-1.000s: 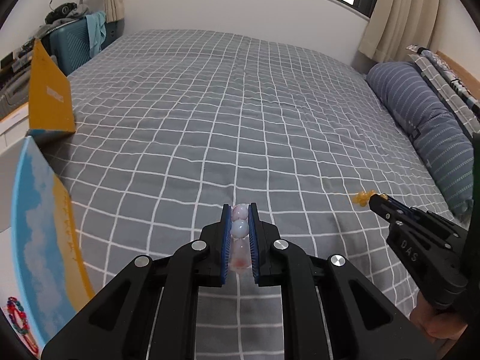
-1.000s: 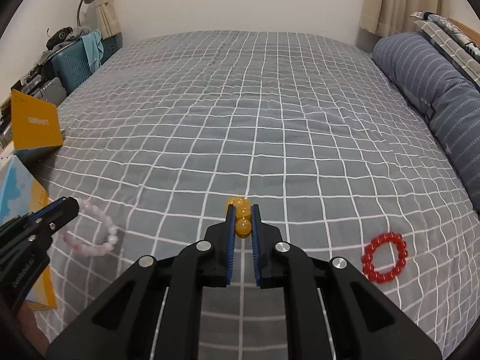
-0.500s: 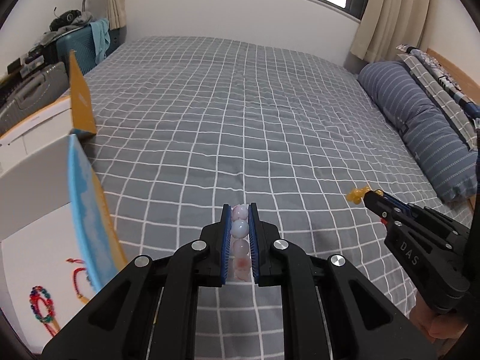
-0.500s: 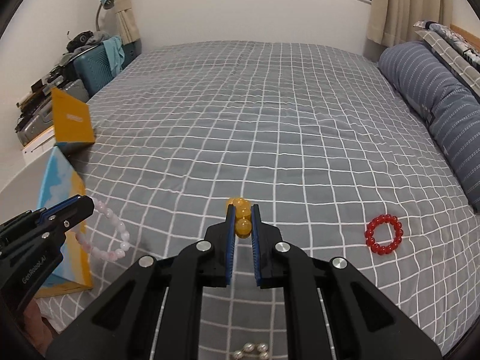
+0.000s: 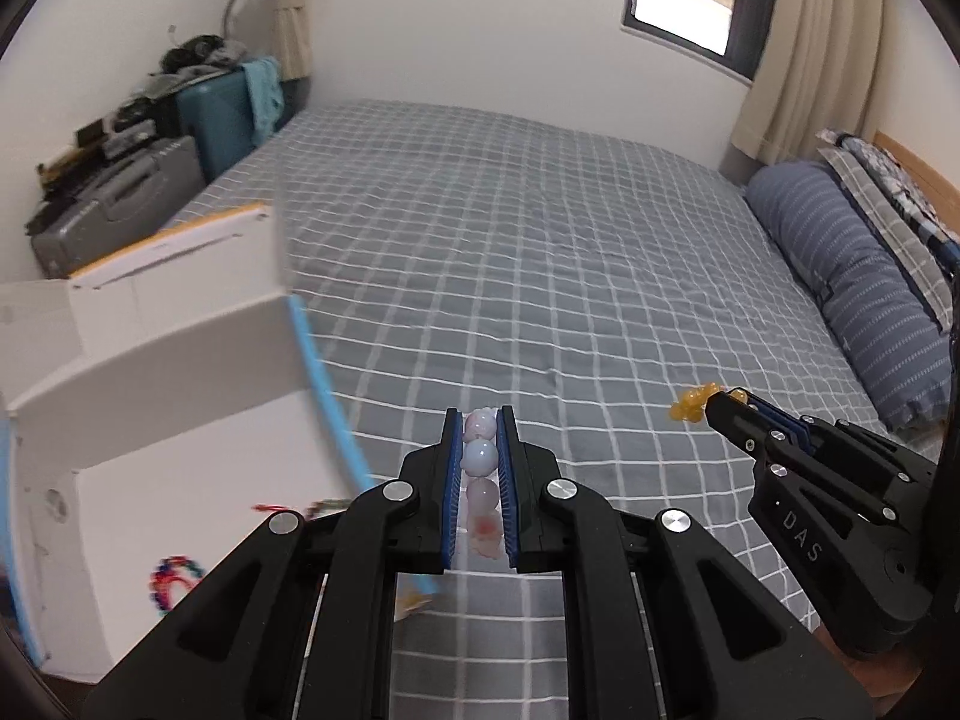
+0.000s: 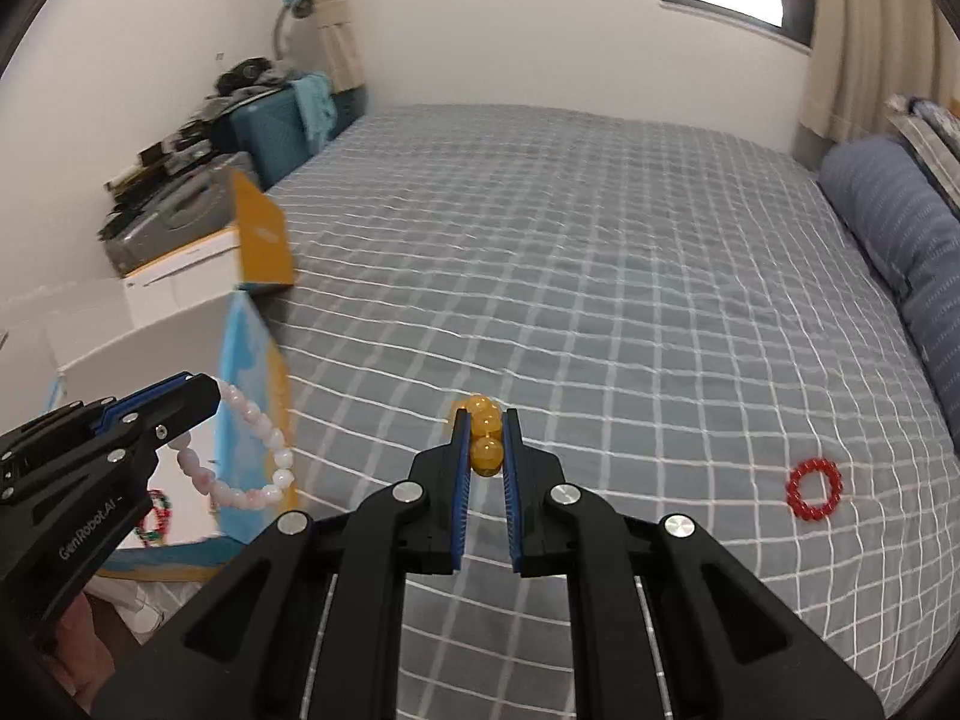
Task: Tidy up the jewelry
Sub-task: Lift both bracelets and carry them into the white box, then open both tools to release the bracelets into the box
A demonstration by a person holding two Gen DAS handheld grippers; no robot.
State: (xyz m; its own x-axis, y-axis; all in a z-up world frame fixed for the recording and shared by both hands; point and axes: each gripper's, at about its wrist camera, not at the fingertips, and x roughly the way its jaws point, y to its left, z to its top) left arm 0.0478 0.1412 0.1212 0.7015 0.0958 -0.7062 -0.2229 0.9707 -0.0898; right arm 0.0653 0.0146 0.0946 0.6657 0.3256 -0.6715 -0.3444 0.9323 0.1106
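My left gripper (image 5: 479, 420) is shut on a pale pink bead bracelet (image 5: 480, 457), held in the air beside the open white box (image 5: 180, 372). From the right wrist view the pink bracelet (image 6: 252, 468) hangs in a loop from the left gripper (image 6: 207, 396) by the box's blue flap (image 6: 255, 372). My right gripper (image 6: 485, 420) is shut on an amber bead bracelet (image 6: 485, 441) above the bed; it also shows in the left wrist view (image 5: 693, 405). A red bead bracelet (image 6: 814, 489) lies on the bedspread to the right. Colourful bracelets (image 5: 171, 579) lie inside the box.
The grey checked bedspread (image 5: 540, 276) spreads ahead. A blue striped bolster pillow (image 5: 858, 294) lies along the right edge. A teal suitcase (image 5: 222, 114) and grey cases (image 5: 120, 204) stand at the far left by the wall. An orange box flap (image 6: 261, 240) stands up.
Both grippers have risen and shifted left towards the box, which now fills more of the left wrist view. Both grips on the bracelets are unchanged.
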